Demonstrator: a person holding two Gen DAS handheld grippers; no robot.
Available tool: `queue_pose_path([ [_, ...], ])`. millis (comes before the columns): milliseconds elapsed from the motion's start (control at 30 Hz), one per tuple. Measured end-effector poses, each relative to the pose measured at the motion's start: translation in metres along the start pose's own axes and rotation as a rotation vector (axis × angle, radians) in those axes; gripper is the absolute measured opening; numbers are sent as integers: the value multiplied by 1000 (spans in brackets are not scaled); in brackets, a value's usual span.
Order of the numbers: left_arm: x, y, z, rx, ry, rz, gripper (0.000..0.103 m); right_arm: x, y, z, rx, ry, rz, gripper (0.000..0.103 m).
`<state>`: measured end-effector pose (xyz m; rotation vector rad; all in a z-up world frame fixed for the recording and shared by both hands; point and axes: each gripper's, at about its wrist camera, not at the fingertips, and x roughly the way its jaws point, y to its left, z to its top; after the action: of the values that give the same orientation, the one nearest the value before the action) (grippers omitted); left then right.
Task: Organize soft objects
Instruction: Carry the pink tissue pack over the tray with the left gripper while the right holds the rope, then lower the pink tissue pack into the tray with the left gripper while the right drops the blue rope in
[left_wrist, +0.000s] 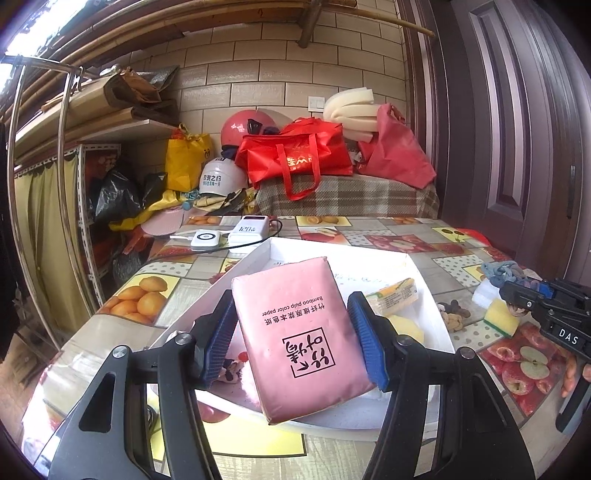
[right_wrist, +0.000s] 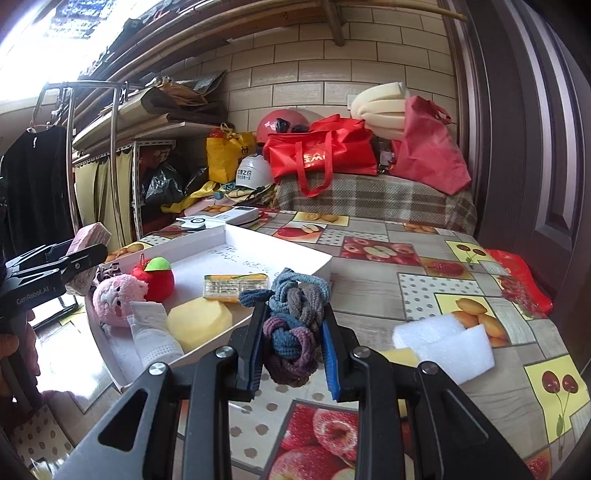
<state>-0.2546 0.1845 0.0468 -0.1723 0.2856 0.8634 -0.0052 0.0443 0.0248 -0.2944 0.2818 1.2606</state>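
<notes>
My left gripper (left_wrist: 291, 332) clamps the pink tissue pack (left_wrist: 295, 332) above the white tray (right_wrist: 295, 254) holding plush toys (right_wrist: 133, 291) and sponge (right_wrist: 199, 323), while my right gripper (right_wrist: 295, 339) pinches knotted hair ties (right_wrist: 291, 325) beside the tray's right edge

Pink paper pack (left_wrist: 299, 332): "Bamboo pulp color paper" in black, seen upside down, above Chinese characters and a square black logo.
Right black gripper body (left_wrist: 567, 338): "DAS".
Left black gripper body (right_wrist: 31, 291): "GenRobot.AI".
White power bank (left_wrist: 248, 230), far on the surface: digits, unclear.
Red bag (right_wrist: 317, 155): partial gold lettering.
</notes>
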Motion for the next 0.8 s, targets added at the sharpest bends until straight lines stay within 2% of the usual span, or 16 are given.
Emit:
queue_pose_path([
  [433, 3, 2, -1, -8, 0, 9, 61, 9, 9, 3, 11, 4, 28, 26],
  [800, 19, 21, 3, -19, -4, 90, 61, 24, 23, 10, 3, 7, 69, 26],
])
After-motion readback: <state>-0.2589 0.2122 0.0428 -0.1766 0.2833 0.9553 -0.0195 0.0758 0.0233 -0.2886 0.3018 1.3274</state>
